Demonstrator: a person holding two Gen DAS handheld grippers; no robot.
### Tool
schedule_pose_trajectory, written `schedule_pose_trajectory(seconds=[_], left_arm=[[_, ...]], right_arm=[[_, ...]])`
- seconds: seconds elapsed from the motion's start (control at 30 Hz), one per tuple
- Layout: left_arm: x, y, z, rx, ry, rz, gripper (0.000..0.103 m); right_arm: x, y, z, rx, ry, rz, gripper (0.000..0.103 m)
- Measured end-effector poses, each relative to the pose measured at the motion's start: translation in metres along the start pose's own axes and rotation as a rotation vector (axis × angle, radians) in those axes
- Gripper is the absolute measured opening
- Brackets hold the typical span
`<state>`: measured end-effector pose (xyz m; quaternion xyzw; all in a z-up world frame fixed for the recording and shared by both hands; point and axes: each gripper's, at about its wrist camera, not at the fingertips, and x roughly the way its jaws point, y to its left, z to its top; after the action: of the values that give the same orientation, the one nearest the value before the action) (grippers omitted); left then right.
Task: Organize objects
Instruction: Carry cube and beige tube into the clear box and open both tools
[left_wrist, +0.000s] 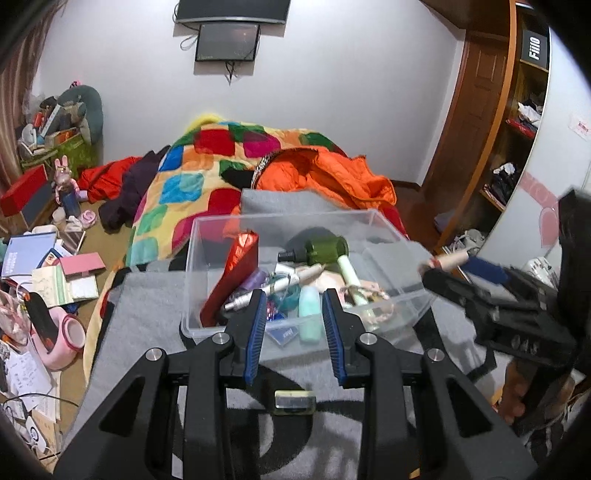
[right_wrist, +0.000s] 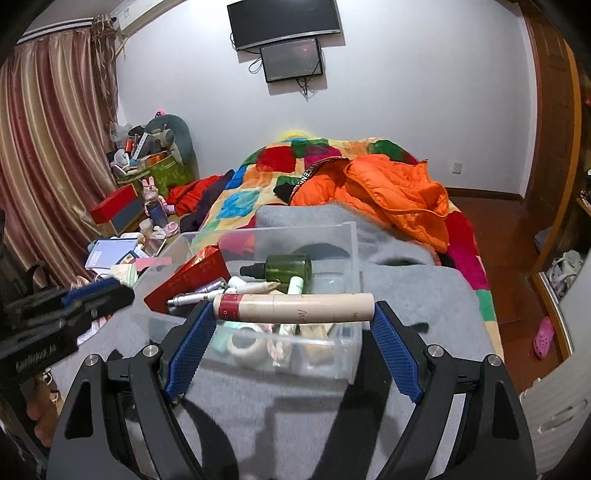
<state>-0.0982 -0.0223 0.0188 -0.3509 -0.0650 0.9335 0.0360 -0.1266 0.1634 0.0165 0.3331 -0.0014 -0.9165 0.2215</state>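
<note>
Right gripper (right_wrist: 293, 314) clamps 1 long beige plastic tube (right_wrist: 295, 307) endwise over the clear plastic bin (right_wrist: 351, 258), seemingly for sorting, while left gripper (left_wrist: 294, 314) hangs slightly apart, empty.

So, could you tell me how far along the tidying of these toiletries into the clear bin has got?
Mostly done: the bin on the grey blanket already holds a green bottle, a red packet, a mint tube and several pens. In hand: the right tool grips a beige tube end to end, raised near the bin. The left tool holds nothing. Left: dropping that tube in.
</note>
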Motion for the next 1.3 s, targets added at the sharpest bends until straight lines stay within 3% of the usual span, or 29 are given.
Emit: schedule_pose_trajectory(seconds=[0.13, 0.27, 0.3, 0.5, 0.53, 0.6, 0.63, 0.87, 1.1, 1.3], left_arm=[[0.014, 0.000, -0.021, 0.019, 0.074, 0.001, 0.035], [0.024, 0.001, -0.044, 0.019, 0.133, -0.007, 0.060], [0.026, 0.002, -0.049, 0.019, 0.143, -0.009, 0.061], [0.052, -0.001, -0.070, 0.020, 0.222, -0.019, 0.059], [0.055, -0.002, -0.073, 0.023, 0.228, -0.016, 0.055], [0.061, -0.004, -0.077, 0.030, 0.240, -0.008, 0.035], [0.061, -0.004, -0.078, 0.033, 0.234, 0.001, 0.033], [0.042, 0.000, -0.069, 0.018, 0.181, 0.001, 0.033], [0.019, 0.010, -0.030, -0.013, 0.069, 0.000, 0.033], [0.028, 0.018, -0.003, -0.013, 0.044, 0.015, 0.033]], right_arm=[[0.015, 0.002, 0.006, -0.009, 0.022, 0.015, 0.083], [0.032, 0.005, 0.009, -0.017, 0.057, 0.033, 0.083], [0.036, 0.005, 0.009, -0.018, 0.066, 0.039, 0.083], [0.060, 0.011, 0.012, -0.036, 0.127, 0.062, 0.083], [0.064, 0.012, 0.012, -0.038, 0.138, 0.067, 0.083], [0.071, 0.015, 0.011, -0.048, 0.156, 0.065, 0.083], [0.074, 0.016, 0.011, -0.053, 0.162, 0.064, 0.083], [0.087, 0.021, 0.009, -0.066, 0.202, 0.072, 0.083], [0.088, 0.023, 0.011, -0.050, 0.192, 0.073, 0.084], [0.083, 0.020, 0.010, -0.042, 0.192, 0.103, 0.084]])
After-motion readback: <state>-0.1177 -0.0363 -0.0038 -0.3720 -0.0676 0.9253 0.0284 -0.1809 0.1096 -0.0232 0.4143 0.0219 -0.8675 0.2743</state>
